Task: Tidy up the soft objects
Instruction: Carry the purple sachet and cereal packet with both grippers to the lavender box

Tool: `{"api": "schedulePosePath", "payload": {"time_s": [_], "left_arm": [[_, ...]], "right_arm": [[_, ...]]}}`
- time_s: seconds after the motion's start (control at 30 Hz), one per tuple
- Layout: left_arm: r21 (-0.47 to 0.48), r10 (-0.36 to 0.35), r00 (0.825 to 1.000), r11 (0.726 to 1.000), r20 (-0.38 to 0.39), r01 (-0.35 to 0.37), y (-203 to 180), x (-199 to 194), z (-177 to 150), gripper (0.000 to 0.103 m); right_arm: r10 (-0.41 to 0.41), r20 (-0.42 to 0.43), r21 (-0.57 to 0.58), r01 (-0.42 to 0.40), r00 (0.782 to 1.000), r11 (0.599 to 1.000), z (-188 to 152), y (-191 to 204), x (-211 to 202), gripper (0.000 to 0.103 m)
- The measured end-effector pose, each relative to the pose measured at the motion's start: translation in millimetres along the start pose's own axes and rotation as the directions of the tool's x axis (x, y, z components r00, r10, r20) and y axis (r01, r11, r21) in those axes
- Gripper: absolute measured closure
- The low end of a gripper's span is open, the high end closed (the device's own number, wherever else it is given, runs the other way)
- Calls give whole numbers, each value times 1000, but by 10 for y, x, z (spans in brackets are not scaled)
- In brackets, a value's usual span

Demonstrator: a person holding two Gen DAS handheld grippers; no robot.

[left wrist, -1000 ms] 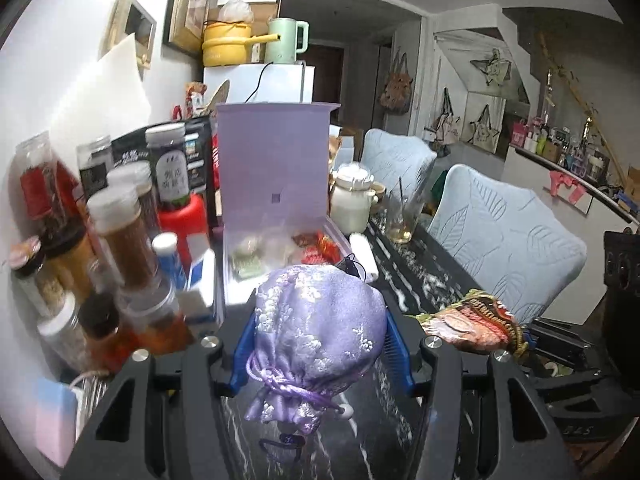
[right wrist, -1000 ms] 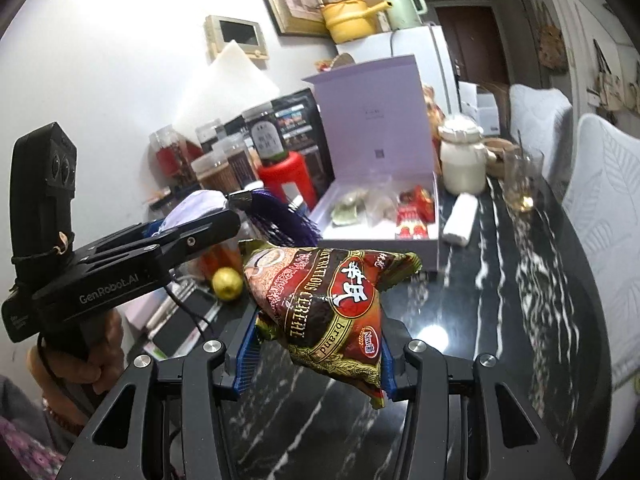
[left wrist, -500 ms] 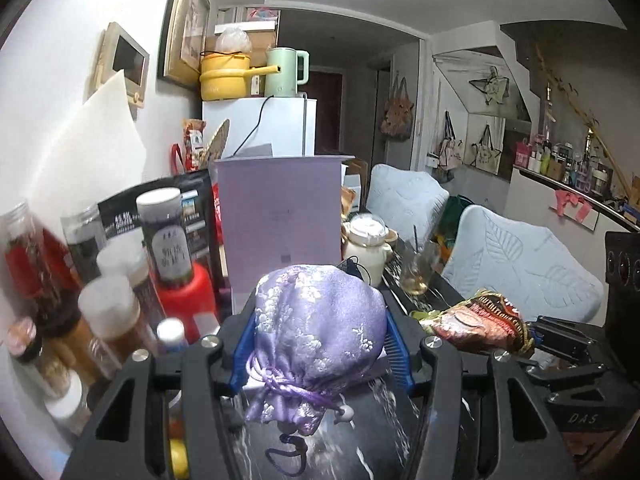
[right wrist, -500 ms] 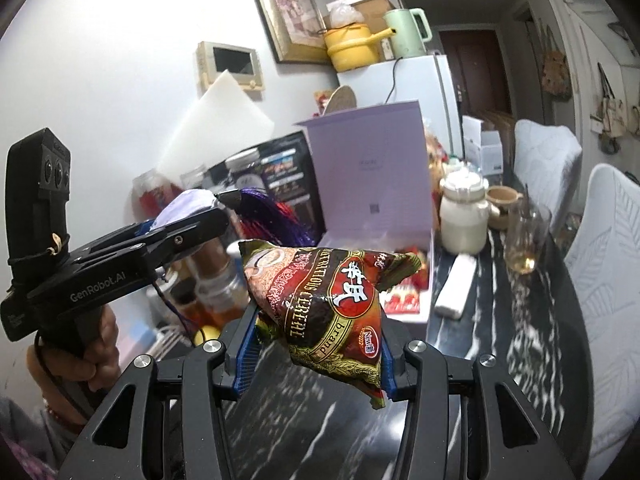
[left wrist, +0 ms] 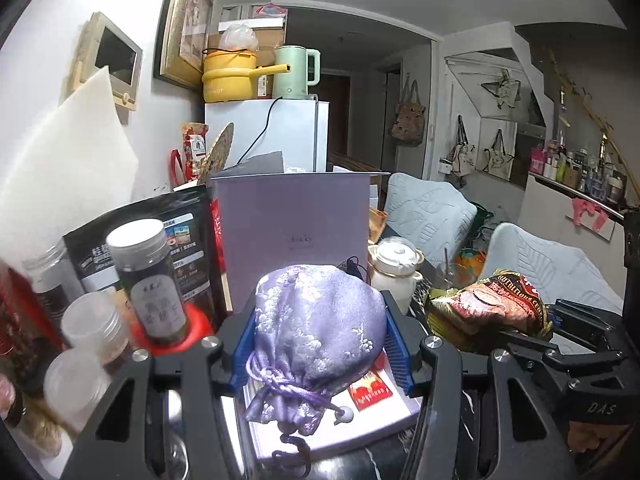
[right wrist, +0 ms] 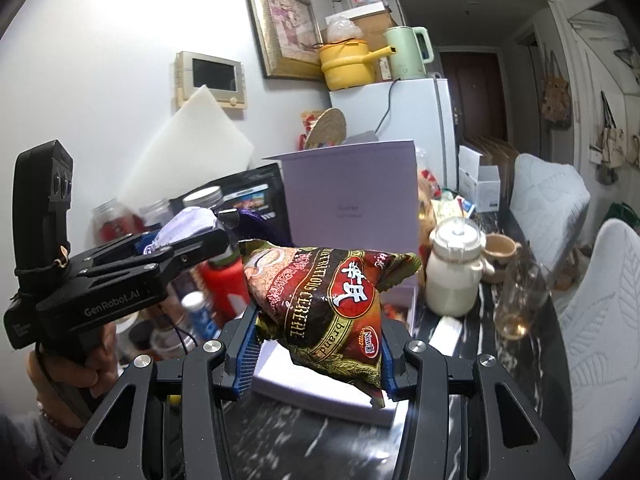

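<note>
My left gripper (left wrist: 320, 344) is shut on a lilac embroidered drawstring pouch (left wrist: 316, 332), held above the near edge of an open lilac gift box (left wrist: 296, 216) whose lid stands upright. My right gripper (right wrist: 316, 348) is shut on a red and brown cereal packet (right wrist: 324, 296), also over the box's (right wrist: 352, 208) near edge. In the left wrist view the cereal packet (left wrist: 488, 308) hangs at the right. In the right wrist view the left gripper (right wrist: 188, 244) with the pouch (right wrist: 184, 224) is at the left, held by a hand (right wrist: 80, 364).
Jars and bottles (left wrist: 148, 280) and a black pouch bag (left wrist: 136, 236) crowd the table's left side by the wall. A cream lidded pot (right wrist: 452, 276), a mug (right wrist: 500, 248) and a glass (right wrist: 520, 300) stand right of the box on the black marble table (right wrist: 472, 376). Pale chairs (right wrist: 600, 320) line the right.
Both grippers have moved forward and risen toward the lilac box with their loads. The box's inside, visible before, is now mostly hidden behind the pouch.
</note>
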State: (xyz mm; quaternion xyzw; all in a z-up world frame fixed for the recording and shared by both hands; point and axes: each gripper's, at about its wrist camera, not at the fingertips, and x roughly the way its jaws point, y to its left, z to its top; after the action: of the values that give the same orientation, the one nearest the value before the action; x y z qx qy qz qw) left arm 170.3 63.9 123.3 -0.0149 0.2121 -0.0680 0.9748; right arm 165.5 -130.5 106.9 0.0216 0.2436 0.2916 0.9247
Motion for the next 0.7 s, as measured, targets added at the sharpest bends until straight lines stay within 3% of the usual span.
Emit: {"api": "schedulePosePath", "payload": {"time_s": [0.3,0.7], "left_arm": [[-16,41,998,999,-51,-42,97,534,-98,49],[-19,74,985,997,-155,-78,180,1039,-359,49]], "right_arm": [[-13,-23,-13,12,1000,1000,136,-167,515,55],[-17,-124,4,18,992,1000,-57,-361,1044,55]]}}
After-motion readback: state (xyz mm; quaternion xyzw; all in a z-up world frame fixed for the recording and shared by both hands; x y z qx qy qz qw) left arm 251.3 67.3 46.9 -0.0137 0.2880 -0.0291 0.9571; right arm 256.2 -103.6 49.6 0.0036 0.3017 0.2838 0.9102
